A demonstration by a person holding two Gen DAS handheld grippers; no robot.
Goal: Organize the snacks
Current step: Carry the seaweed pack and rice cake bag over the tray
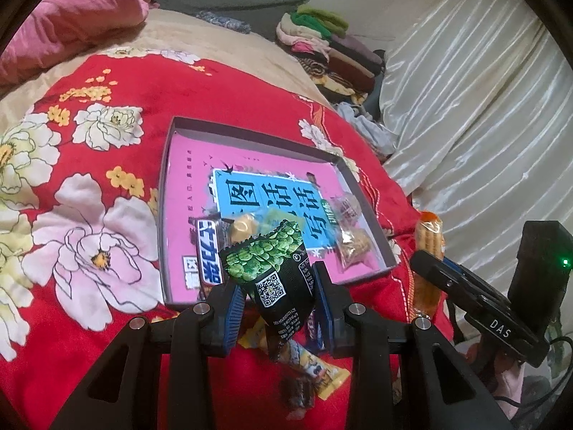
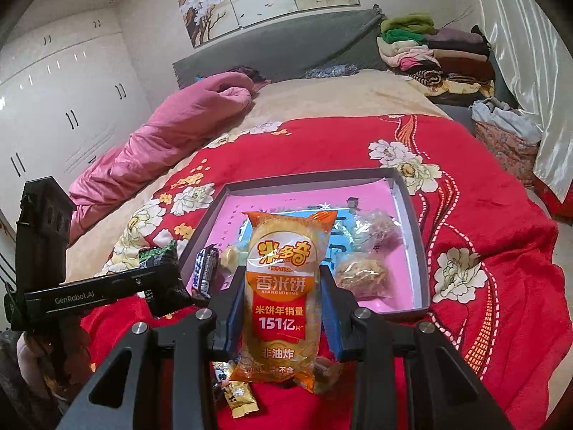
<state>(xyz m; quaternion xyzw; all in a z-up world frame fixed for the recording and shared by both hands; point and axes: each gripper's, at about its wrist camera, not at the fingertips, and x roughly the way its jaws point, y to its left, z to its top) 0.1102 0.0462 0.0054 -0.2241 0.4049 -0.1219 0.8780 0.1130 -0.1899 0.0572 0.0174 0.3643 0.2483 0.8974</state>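
Black-and-green crinkly snack packet [image 1: 274,276] pinched in the left tool [image 1: 277,301], orange rice-cracker bag [image 2: 284,297] clamped in the right tool [image 2: 283,308], both poised near the shallow grey box [image 1: 165,193] for dropping in.

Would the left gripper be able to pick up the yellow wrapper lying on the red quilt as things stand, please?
Probably not yet: the left gripper is shut on the green-and-black snack packet, so its jaws are occupied. The yellow wrapper lies uncovered on the red quilt just below it.
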